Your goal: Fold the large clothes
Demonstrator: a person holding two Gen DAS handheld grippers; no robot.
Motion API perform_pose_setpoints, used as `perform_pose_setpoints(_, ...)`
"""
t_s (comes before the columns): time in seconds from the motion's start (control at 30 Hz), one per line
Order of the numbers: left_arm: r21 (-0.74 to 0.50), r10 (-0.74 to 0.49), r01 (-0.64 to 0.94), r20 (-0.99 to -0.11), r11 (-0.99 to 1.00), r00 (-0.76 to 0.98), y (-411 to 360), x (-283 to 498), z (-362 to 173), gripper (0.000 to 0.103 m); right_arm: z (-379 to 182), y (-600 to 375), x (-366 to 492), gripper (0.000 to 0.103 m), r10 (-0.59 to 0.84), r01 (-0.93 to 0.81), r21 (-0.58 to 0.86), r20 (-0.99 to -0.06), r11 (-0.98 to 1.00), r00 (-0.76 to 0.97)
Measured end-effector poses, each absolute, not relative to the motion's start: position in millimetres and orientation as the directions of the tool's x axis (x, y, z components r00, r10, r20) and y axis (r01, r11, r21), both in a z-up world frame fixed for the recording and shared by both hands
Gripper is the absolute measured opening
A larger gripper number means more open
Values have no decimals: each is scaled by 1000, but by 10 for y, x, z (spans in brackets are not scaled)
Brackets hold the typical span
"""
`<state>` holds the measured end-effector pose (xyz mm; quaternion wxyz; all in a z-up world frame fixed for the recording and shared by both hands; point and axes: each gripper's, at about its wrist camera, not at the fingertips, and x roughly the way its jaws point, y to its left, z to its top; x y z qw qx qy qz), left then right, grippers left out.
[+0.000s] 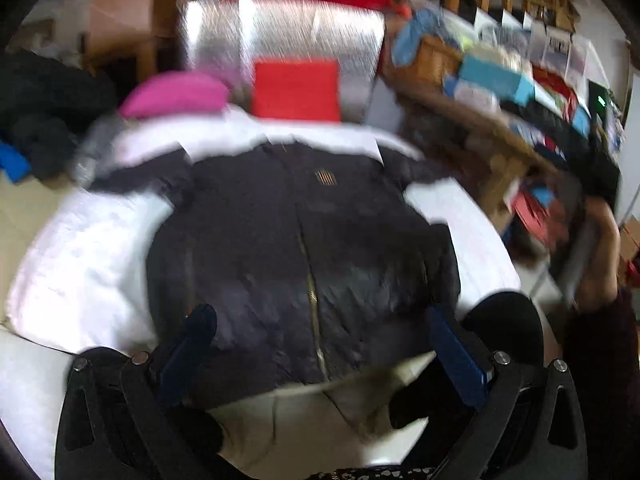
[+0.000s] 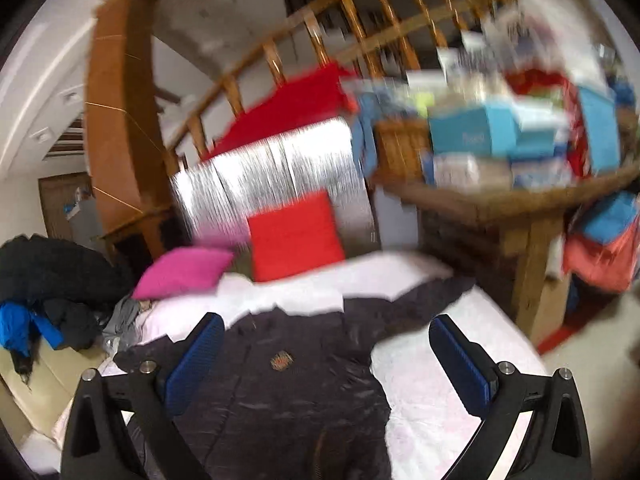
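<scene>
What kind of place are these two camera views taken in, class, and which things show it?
Most likely a lived-in home. A dark jacket lies on a white sheet, cushions stand behind it, a wooden stair railing rises beyond, and a wooden table is piled with boxes.

A lived-in home, cluttered. Wooden stair railing (image 2: 384,12) across the top of frame; pink cushion (image 2: 184,272) and red cushion (image 2: 294,236) at centre on a white-covered bed (image 2: 448,392); wooden shelf (image 2: 516,196) piled with boxes at right; heaped dark clothes (image 2: 52,276) at left.
</scene>
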<state>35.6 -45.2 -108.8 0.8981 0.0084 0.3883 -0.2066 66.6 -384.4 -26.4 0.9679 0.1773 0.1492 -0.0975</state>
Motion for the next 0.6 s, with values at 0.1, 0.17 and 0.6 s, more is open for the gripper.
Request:
perform_pose_setpoints(0.1,-131,-345,384,-747,914,568,-591,673,-1249,103,-542,-4495,1264,103,-109,311,407,-449,859,887)
perform_pose_setpoints(0.17,-46,-290,395,-758,918,585,-739,963,-1300,103,-832,-4947,1679,103,-76,365,466,-530,806,845)
perform_pose_setpoints(0.6,165,90,22,-639,986,764,-1066,3502,-1596,103,-2243,-7034,3415,102,-108,597,653,-627,467,771)
